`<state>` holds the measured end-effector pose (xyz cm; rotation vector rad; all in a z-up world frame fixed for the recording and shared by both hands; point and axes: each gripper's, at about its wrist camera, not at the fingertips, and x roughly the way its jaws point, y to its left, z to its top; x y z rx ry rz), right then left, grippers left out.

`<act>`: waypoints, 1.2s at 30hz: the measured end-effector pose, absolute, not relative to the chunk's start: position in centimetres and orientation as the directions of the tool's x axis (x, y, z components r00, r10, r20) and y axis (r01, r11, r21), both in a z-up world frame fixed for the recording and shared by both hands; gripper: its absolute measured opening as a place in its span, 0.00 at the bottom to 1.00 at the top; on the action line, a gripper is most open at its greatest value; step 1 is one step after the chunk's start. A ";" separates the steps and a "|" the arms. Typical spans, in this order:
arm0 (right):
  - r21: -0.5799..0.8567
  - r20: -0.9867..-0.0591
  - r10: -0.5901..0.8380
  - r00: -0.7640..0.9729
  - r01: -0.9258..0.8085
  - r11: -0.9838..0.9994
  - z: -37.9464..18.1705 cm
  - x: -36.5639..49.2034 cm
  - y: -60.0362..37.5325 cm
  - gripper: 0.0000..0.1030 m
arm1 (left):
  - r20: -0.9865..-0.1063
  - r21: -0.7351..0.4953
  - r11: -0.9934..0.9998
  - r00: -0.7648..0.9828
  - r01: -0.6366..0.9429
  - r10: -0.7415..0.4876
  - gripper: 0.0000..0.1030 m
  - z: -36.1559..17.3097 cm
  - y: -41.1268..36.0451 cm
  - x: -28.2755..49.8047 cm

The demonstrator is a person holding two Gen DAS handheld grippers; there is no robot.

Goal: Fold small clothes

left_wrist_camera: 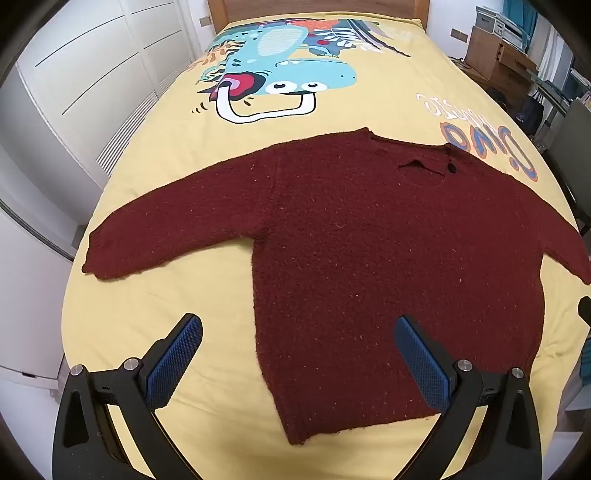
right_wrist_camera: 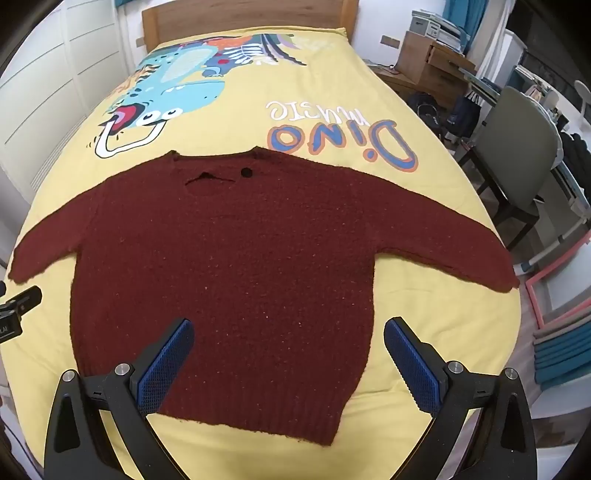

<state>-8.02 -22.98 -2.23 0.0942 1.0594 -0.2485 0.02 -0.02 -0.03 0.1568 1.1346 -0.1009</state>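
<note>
A small dark red knitted sweater [left_wrist_camera: 369, 251] lies flat on the yellow bed cover, sleeves spread out to both sides, neck at the far end, hem toward me. It also shows in the right wrist view [right_wrist_camera: 229, 266]. My left gripper [left_wrist_camera: 298, 336] is open and empty, held above the sweater's lower left side edge. My right gripper [right_wrist_camera: 289, 338] is open and empty, above the sweater's lower right part. The tip of the left gripper shows at the left edge of the right wrist view [right_wrist_camera: 18, 306].
The bed [left_wrist_camera: 155, 177] has a yellow cover with a dinosaur print and a wooden headboard [right_wrist_camera: 240, 14]. White wardrobe doors [left_wrist_camera: 85, 85] stand to the left. A grey chair [right_wrist_camera: 517, 158], desk and boxes stand to the right of the bed.
</note>
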 end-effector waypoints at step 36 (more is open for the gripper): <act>-0.069 -0.878 -0.177 0.444 0.248 0.966 -2.4 -8.3 -23.4 0.99 | -0.915 0.072 0.984 0.404 0.161 0.001 0.99 -0.6 0.3 -0.4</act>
